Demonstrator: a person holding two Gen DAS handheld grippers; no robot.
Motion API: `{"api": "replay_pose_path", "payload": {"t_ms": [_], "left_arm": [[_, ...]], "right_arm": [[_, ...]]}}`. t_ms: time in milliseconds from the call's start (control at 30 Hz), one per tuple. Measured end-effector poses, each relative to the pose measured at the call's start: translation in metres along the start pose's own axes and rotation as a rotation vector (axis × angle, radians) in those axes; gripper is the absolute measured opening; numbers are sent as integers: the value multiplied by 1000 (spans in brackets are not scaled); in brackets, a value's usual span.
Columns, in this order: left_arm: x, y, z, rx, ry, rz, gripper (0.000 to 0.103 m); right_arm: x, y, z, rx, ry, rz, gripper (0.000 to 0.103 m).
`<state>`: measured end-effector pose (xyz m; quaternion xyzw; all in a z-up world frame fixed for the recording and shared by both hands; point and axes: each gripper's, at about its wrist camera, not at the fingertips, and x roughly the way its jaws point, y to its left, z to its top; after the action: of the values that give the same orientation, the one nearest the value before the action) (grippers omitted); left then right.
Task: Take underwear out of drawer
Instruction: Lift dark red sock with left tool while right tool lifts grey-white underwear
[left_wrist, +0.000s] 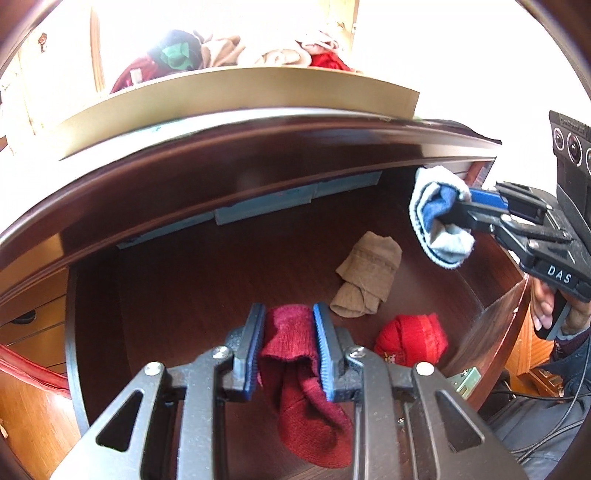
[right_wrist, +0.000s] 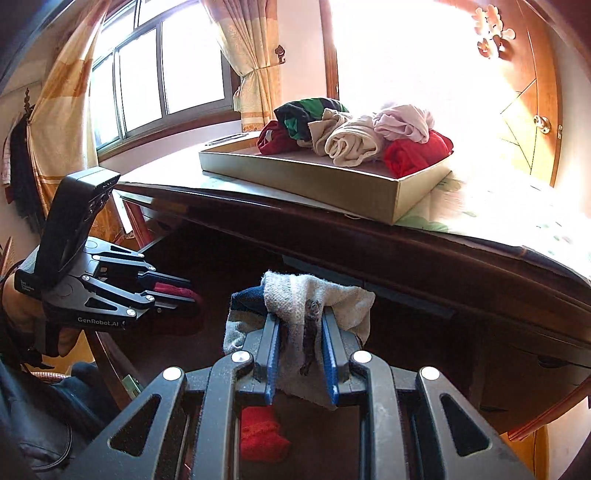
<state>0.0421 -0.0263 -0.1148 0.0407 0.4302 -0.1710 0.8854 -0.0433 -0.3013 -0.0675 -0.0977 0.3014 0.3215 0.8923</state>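
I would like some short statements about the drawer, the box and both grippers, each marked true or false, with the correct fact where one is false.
1. The left gripper holds a dark red garment between its fingers. True.
2. The right gripper is open and holds nothing. False: it is shut on a grey and blue garment.
3. A beige garment and a bright red garment lie on the floor of the drawer. True.
4. The cardboard box on the top surface holds no clothes. False: several garments are piled in it.
5. The cardboard box sits inside the drawer. False: it stands on the top, above the drawer.
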Motion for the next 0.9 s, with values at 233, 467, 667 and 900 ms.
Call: {"api": "replay_pose_path", "payload": {"t_ms": [233,467,667,900], "left_arm": [[-11,-4,-6,-12,-75,17,25],[-26,-6,-8,-15,-164,47,24],[-42,-7,-3,-4,-240,81,24],[-53,-3,2,-6,-289,106,24]], "right_arm": [[-1,8,-1,-33,-40,-25,23],[-10,7,-1,-33,-112,-20,23],[-17,6,-1,-25,-171,-17,23],[-21,9,5,-29,-204,-19,23]]}}
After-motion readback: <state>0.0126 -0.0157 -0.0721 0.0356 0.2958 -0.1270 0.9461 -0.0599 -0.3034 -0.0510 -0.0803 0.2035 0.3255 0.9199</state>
